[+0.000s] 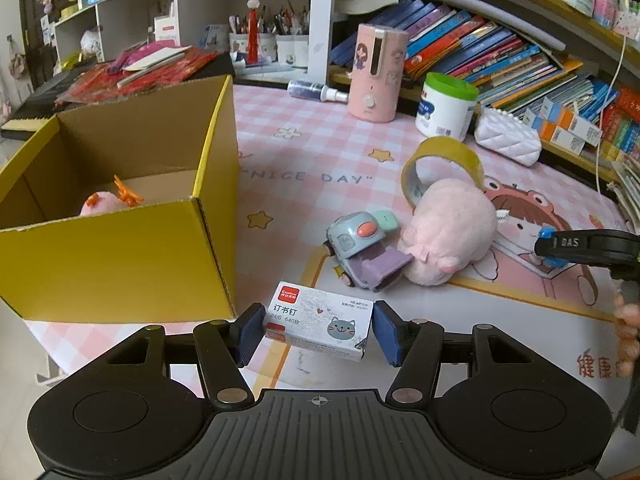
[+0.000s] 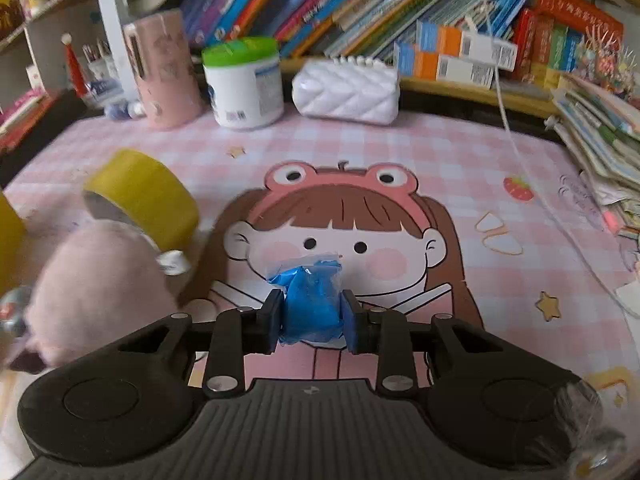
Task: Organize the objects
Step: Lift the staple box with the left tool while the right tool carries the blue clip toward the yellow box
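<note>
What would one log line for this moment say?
left gripper: shut on staple box | right gripper: shut on blue packet | cardboard box: holds pink toy

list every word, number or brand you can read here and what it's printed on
"NICE DAY" on the pink checked desk mat
"订书钉" on the staple box in the left hand-held gripper
"24/6 640" below it on that box
"Comix" on its red corner tag, small, a likely reading
"健康" in red on the mat's near right edge
"OAS" on the right hand-held gripper
Book spines and the green-lidded tub label: too blurred to read
</note>
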### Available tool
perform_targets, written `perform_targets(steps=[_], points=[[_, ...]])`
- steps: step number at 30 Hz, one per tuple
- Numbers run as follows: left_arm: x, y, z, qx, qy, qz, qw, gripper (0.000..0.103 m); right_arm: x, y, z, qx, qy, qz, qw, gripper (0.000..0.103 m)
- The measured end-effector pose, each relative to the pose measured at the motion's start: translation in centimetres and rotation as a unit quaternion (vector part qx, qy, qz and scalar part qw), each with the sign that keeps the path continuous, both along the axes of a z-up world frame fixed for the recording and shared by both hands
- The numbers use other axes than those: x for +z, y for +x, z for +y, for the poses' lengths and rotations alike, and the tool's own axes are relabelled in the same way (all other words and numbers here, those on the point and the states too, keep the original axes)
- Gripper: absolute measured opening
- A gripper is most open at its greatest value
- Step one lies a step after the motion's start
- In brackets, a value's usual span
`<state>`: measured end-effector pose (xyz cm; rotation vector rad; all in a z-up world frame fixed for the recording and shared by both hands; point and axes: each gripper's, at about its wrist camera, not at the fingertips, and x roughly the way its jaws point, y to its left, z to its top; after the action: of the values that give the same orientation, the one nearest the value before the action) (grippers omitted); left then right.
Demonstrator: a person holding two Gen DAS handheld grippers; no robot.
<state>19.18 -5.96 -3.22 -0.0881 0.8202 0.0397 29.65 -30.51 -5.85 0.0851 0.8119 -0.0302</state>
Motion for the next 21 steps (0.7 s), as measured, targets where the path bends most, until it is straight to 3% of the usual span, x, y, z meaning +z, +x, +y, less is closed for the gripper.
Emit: perform_targets(steps=[11,21], points=[[2.5,-1.9,1.5,-0.02,-0.036,-0.048,0.998,0.057,5.4,-7.0,4.6,0.053,0.023,-0.034,0.998,0.028],[2.7,-5.1,5.5,-0.029,-0.032,-0.057,0.9974,0.057,6.4,-12.3,11.3,0.111,-0.012,-0.041,0.993,0.028]])
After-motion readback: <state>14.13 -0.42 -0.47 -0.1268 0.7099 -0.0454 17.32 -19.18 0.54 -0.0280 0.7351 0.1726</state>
